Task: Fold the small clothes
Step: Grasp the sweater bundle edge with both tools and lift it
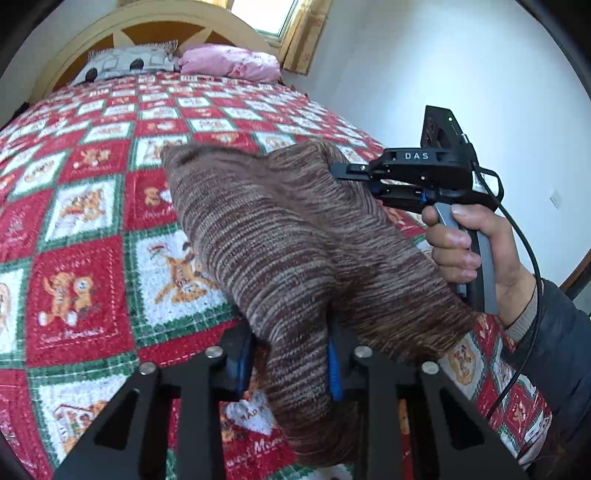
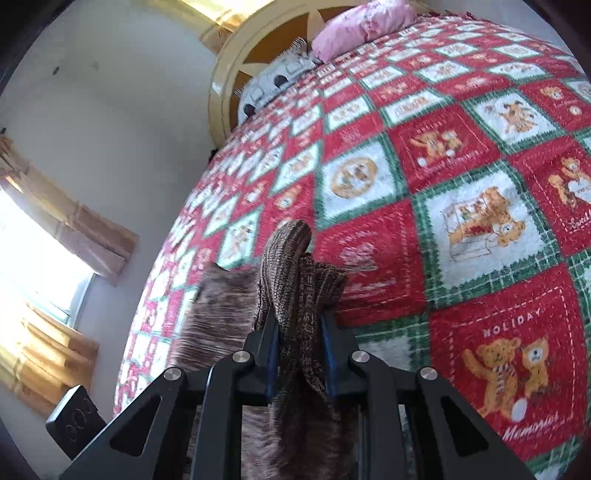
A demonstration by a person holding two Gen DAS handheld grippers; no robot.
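Note:
A brown striped knit garment (image 1: pixel 277 240) hangs lifted above the bed, stretched between both grippers. In the left wrist view my left gripper (image 1: pixel 290 369) is shut on its near lower edge, the cloth bunched between the blue pads (image 1: pixel 334 373). My right gripper (image 1: pixel 338 173), held by a hand (image 1: pixel 461 251) at the right, pinches the garment's upper right corner. In the right wrist view the right gripper (image 2: pixel 299 350) is shut on a gathered fold of the knit garment (image 2: pixel 295 266), which sticks up past the fingertips and trails down to the left.
A red, white and green quilt with bear pictures (image 1: pixel 85 258) covers the bed under the garment. A pink pillow (image 1: pixel 229 62) and a grey patterned one (image 1: pixel 125 62) lie by the yellow headboard (image 1: pixel 166 22). White wall (image 1: pixel 443 74) lies to the right, curtained windows (image 2: pixel 44 258) to the left.

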